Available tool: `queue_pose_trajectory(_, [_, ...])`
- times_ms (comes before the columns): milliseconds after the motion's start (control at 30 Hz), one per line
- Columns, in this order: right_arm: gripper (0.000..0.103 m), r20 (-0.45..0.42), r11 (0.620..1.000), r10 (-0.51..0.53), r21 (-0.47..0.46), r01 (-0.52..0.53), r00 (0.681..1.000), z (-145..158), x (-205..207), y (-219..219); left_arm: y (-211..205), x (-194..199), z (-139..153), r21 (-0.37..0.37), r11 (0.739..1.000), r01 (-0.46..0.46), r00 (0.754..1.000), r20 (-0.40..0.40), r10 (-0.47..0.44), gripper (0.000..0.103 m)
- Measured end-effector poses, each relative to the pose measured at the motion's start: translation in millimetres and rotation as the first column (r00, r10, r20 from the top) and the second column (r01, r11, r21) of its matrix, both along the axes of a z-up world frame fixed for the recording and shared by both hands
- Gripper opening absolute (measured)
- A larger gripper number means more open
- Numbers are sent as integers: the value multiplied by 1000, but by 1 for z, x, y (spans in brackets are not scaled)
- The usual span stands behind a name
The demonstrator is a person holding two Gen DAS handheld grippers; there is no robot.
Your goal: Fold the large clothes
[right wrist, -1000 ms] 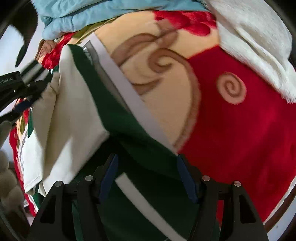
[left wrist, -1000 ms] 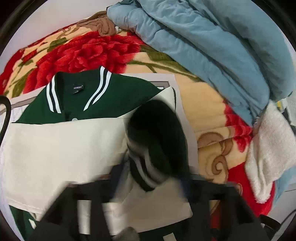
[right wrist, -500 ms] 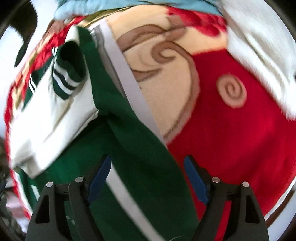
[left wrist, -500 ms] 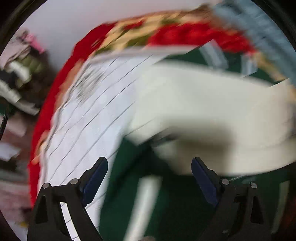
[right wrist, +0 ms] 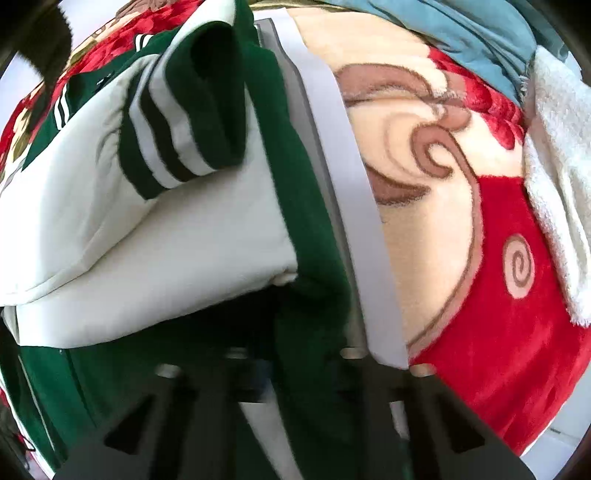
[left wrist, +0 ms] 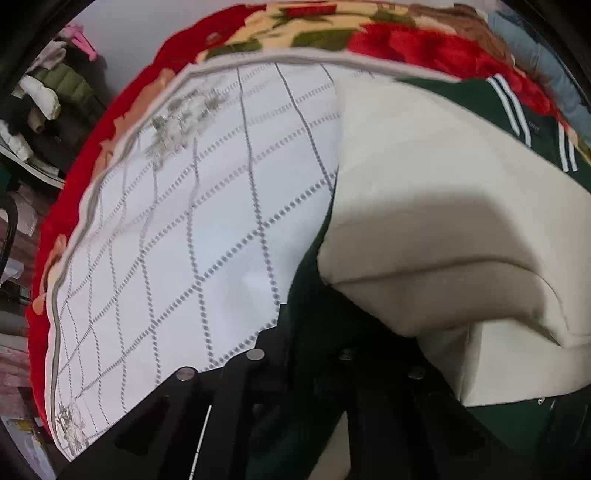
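A green varsity jacket (left wrist: 532, 99) with cream sleeves (left wrist: 436, 206) lies on a white quilted mat (left wrist: 192, 229); both sleeves are folded across its body. My left gripper (left wrist: 317, 354) is shut on the jacket's green bottom hem at its left side. In the right wrist view the jacket (right wrist: 288, 177) shows a striped cuff (right wrist: 162, 147) lying on the cream sleeve (right wrist: 147, 236). My right gripper (right wrist: 295, 369) is shut on the green hem at the jacket's right side, by the mat's edge (right wrist: 347, 184).
A red floral blanket (right wrist: 498, 332) covers the bed under the mat. A blue quilt (right wrist: 461, 33) and a white fluffy towel (right wrist: 557, 166) lie at the far right. Clothes are piled on shelves (left wrist: 44, 96) beyond the bed's left edge.
Both grippers were open over the hem half a second ago; both have dropped low and closed on it. The left one let go of the cuffed sleeve a second ago and swung left.
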State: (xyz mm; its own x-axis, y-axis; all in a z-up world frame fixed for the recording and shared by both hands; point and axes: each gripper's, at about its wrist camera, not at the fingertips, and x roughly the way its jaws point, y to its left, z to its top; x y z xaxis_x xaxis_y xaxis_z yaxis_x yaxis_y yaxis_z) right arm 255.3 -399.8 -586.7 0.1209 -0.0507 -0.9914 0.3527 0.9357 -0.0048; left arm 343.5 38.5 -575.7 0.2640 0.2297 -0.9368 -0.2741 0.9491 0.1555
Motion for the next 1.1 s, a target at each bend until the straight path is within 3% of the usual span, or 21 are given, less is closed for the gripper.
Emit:
queue_pose_trajectory(133, [12,25,997,-12,75,10,1000,10,7,19,29,-19,13,-8,1000,-22,1000,9,22,5])
queue_pose_trajectory(200, [12,30,987,-20,159,15,999,16,6,28,50,-28,19,0,999,-42,999,-4,42,5])
queue_pose_trajectory(300, [12,36,938,-44,346,29,998,21,-1,42,84,-51,21,38,996,-76,996,-38,77,5])
queue_pose_trajectory(400, [12,-55,879,-115,459,127,992,-5,-7,43,108,-65,12,66,992,-111,989,-88,117,10])
queue_pose_trajectory(433, [16,-92,883,-115,446,144,989,-16,-7,47,112,-67,10,68,991,-115,988,-95,121,12])
queue_pose_trajectory(467, [19,-112,919,-73,379,111,991,-22,-4,56,112,-67,9,63,992,-109,988,-101,115,12])
queue_pose_trajectory(533, [26,-82,968,33,249,-12,996,-15,11,79,109,-63,9,69,992,-106,989,-97,113,15])
queue_pose_trajectory(567, [31,-73,982,93,170,-79,993,-9,20,92,105,-62,9,77,991,-106,989,-93,113,28])
queue_pose_trajectory(600, [36,-61,984,169,66,-165,984,-1,27,108,104,-60,9,74,992,-102,991,-84,108,49])
queue_pose_trajectory(667, [39,-40,956,269,-108,-271,962,11,36,131,103,-54,3,78,992,-97,991,-84,104,76])
queue_pose_trajectory(767, [40,-44,929,320,-184,-322,946,6,47,146,114,-43,-6,104,985,-138,985,-94,148,77])
queue_pose_trajectory(833, [29,-22,958,260,-117,-261,965,1,39,132,131,-38,-14,98,977,-190,975,-96,199,78])
queue_pose_trajectory(900, [25,36,995,89,32,-90,995,-1,31,100,145,-36,-20,49,971,-235,966,-98,239,81])
queue_pose_trajectory(967, [19,68,983,-110,158,98,992,-4,22,66,150,-33,-23,31,969,-244,965,-93,246,82])
queue_pose_trajectory(1033, [19,56,920,-313,264,288,948,-17,12,31,148,-30,-25,43,972,-232,967,-93,235,82])
queue_pose_trajectory(1100, [17,-6,791,-502,400,462,865,-38,-6,5,146,-27,-25,50,974,-221,970,-88,225,82])
